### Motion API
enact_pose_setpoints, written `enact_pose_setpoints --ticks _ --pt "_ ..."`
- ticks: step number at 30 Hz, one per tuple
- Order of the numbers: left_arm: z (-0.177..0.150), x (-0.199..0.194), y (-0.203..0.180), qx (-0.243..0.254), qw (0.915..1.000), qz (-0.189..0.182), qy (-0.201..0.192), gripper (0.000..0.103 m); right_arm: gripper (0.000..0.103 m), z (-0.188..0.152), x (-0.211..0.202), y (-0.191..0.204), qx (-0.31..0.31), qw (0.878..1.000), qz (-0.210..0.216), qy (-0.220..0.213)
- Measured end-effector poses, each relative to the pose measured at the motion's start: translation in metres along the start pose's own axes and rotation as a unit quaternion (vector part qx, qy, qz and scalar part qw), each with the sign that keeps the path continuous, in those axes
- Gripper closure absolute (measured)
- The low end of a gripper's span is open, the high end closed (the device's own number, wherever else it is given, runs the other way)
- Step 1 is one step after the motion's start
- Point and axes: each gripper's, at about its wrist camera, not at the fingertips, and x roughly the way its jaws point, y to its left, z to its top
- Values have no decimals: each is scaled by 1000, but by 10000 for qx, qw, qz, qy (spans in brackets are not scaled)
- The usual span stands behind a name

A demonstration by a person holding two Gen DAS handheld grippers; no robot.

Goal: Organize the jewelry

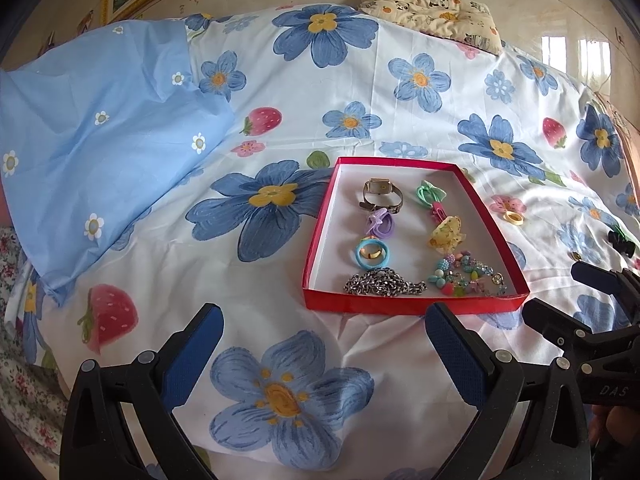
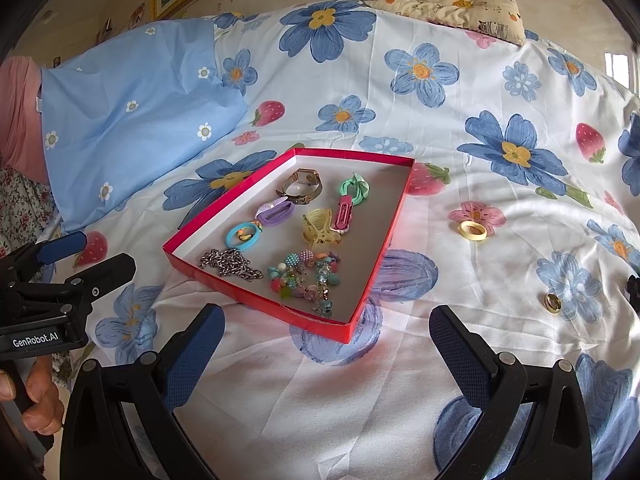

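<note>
Right wrist view: red box (image 2: 384, 236) ahead of wide-open, empty jaws, mostly filled; cream ring (image 2: 472, 230), gold piece (image 2: 553, 303) still on bed, ahead-right. Left jaws also wide, empty.

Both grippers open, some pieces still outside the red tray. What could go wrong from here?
1. The gold ring is small and lies flat on soft, wrinkled bedding; the right gripper may pinch fabric or miss it.
2. The tray sits on that bedding, so a nudge could tilt it.
3. The beads and chain crowd the near end; a drop there could tangle.
</note>
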Motion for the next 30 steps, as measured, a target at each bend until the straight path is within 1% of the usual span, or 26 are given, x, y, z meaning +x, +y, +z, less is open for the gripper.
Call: enact_pose_setpoints --ticks 20,30 --pt "1 -5 -3 18 10000 -22 -49 1 0 4 -9 1 0 9999 26 -122" --pt "2 -5 -3 28 10000 -33 -54 1 0 4 -9 2 0 9999 29 -112"
